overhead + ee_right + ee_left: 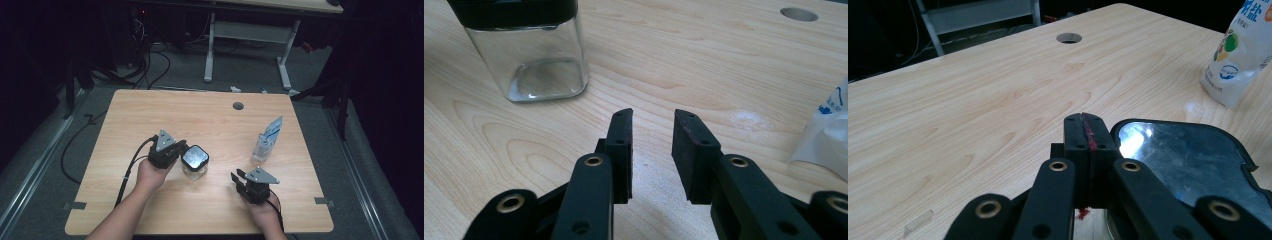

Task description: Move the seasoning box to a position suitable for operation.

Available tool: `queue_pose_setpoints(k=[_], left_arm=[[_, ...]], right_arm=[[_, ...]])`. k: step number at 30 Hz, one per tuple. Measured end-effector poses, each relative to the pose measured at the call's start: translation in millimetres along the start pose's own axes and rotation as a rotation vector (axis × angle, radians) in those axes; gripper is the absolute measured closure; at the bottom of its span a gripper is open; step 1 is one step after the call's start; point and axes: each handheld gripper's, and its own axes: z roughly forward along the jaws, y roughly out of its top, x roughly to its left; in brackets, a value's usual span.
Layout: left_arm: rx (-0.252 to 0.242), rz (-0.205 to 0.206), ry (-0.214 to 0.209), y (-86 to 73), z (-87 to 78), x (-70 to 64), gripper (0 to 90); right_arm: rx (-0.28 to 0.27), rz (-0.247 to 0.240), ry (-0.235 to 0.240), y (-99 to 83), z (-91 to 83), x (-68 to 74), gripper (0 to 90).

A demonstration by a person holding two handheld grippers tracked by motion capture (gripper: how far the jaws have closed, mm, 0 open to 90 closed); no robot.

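On the table, the jar stands left of the bag — well apart.

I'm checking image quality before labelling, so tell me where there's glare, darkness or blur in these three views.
High view: the table is lit while the floor around it falls into near black, and the jar's lid throws back a bright glare. Left gripper view: the same lid mirrors a white light patch; the near fingers look soft. Right gripper view: evenly lit, with the jar sharp and a dull sheen on the wood.

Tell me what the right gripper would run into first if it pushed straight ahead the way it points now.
Probably nothing: the right gripper points across bare table, passing between the glass jar and the salt bag. Depth is hard to judge.
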Motion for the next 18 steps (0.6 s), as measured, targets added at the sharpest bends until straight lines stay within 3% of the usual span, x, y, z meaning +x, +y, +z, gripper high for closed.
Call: queue_pose_setpoints(k=[18], left_arm=[[-0.017,-0.007,0.007,-2.0,0.4,1.7,90.0]], right_arm=[[-0.011,-0.018,0.001,0.3,-0.3,3.5,71.1]])
